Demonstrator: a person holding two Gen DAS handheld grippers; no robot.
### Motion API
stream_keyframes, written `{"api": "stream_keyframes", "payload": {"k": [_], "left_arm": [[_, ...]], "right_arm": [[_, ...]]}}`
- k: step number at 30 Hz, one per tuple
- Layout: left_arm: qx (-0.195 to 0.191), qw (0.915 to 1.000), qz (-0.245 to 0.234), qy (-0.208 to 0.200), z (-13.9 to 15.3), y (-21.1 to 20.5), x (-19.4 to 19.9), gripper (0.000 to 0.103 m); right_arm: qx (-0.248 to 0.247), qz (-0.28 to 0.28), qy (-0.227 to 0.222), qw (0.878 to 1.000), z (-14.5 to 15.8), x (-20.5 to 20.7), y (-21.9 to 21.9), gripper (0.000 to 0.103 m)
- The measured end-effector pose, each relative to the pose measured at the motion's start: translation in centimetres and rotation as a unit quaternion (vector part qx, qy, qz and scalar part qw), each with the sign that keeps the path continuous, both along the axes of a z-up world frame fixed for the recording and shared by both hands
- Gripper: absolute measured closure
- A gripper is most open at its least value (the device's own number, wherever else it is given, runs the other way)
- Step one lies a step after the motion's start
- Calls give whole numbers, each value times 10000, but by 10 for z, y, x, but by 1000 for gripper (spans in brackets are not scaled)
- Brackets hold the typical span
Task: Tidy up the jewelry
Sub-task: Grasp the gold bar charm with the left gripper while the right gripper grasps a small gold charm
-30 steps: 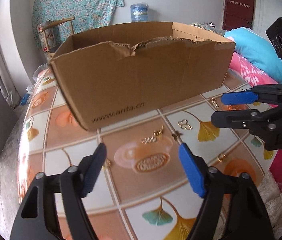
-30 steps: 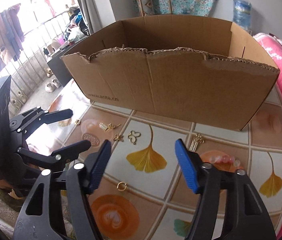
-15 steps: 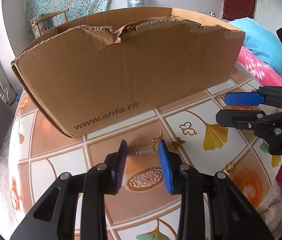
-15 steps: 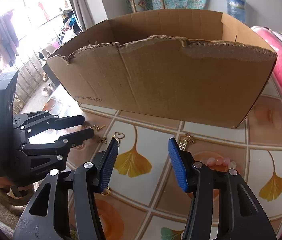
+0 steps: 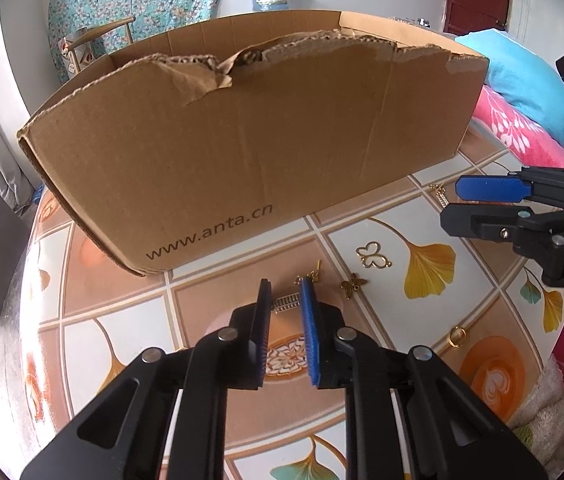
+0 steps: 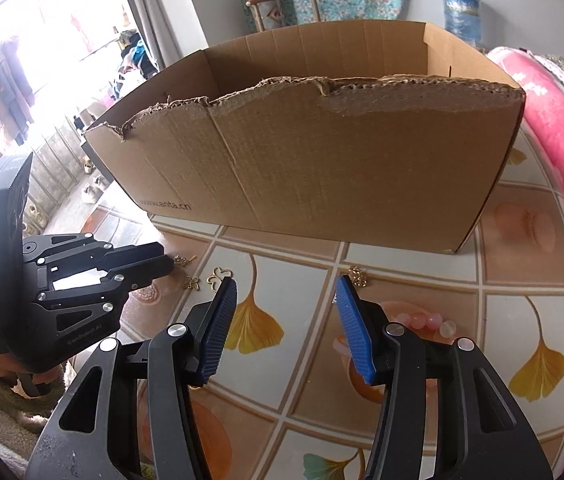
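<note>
Jaws of left gripper [image 5: 285, 298] closing around ribbed silver clasp [image 5: 287, 302].

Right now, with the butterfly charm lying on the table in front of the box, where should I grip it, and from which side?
Grip the butterfly charm across its narrow waist, where the wings meet, coming down from above. It is a thin wire outline lying flat on the table, so a level approach would likely find no edge. The box stands apart behind it.
</note>
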State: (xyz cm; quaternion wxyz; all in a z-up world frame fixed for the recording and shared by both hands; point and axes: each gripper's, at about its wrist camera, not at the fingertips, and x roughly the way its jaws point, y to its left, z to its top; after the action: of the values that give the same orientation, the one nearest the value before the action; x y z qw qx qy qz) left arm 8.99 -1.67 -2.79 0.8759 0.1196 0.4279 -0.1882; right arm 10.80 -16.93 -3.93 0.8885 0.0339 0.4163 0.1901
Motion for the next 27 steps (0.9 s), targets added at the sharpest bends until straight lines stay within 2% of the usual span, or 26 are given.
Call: {"api": "stream_keyframes", "payload": {"k": [8, 27], "left_arm": [[-20, 10000, 12, 22, 0, 2, -10, 89], [-205, 9997, 16, -128, -2, 10, -19, 89]], "right_arm": [[-164, -161, -56, 9997, 3, -3, -6, 55], [-681, -607, 630, 9938, -12, 21, 7, 82]]}}
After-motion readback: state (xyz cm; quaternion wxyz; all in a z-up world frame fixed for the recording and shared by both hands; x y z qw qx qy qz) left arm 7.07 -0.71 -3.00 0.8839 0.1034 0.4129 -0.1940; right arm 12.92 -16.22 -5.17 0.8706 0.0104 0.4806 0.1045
